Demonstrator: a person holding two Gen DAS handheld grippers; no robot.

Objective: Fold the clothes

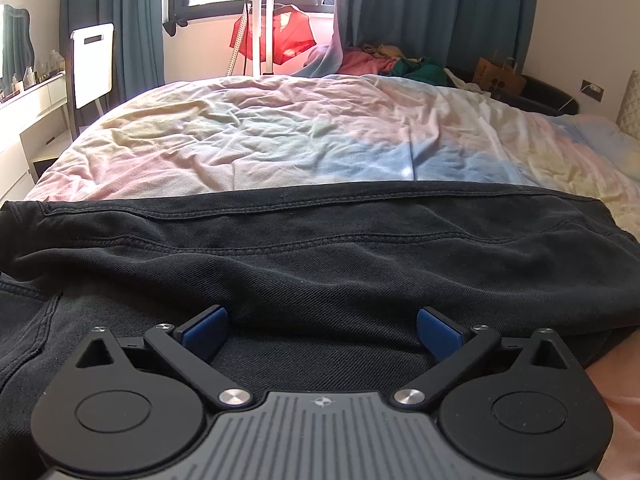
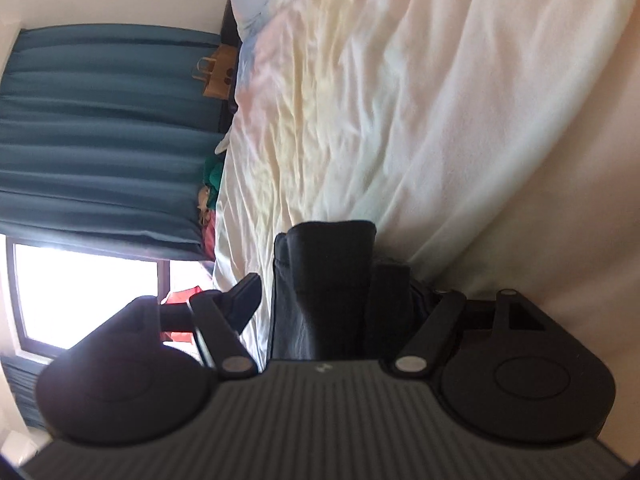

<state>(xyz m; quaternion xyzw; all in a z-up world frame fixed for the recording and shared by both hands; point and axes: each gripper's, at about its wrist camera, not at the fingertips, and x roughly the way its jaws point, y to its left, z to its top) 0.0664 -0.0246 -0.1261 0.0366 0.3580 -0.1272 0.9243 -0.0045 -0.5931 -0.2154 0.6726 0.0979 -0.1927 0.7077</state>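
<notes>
the left gripper (image 1: 322, 332) hangs low over the black jeans (image 1: 320, 248), its blue pads (image 1: 206, 330) spread wide and clamping nothing; dark denim lies under and between them and stretches across the near edge of the pastel bedsheet (image 1: 280, 136), its stitched edge running left to right just ahead. in the right wrist view, rolled on its side, the right gripper (image 2: 332, 292) also stands spread, a folded end of the jeans (image 2: 328, 280) lying in the gap between its fingers, clear of the left-hand finger (image 2: 244, 300); the other finger is hidden behind the cloth.
</notes>
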